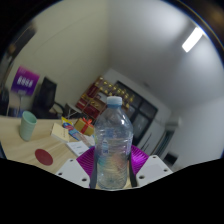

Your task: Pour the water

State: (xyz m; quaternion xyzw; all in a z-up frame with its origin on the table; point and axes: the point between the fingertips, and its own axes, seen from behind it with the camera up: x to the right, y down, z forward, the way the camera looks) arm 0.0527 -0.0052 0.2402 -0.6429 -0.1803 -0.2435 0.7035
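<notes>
Standing upright between the two fingers of the claw [112, 172] is a clear plastic water bottle [112, 140], its pale cap at the top and a transparent ribbed body below. The magenta pads [89, 160] sit tight against the bottle's lower half on either side, so the claw is closed on it and holding it. The bottle appears lifted above the bench [20, 140], since its base shows no support under it, though the very bottom is hidden by the fingers.

Beyond and to the left of the bottle, the wooden bench stretches away. On it stands a pale green cup [28, 125], upright and well apart from the claw. Nearer, just ahead of the left finger, lies a dark red round coaster [44, 156], flat on the bench. Between the cup and the bottle lie some papers or cards [75, 132] with mixed colours; what they are cannot be told.

Farther back, a purple sign [25, 82] hangs above dark office chairs [45, 93] at the left. Behind the bottle a cluttered shelf area [95, 100] shows small coloured items, too small to make out. A bright strip light [192, 39] is set in the white ceiling to the upper right, and a dark window or screen panel [140, 112] stands on the wall to the right of the bottle.
</notes>
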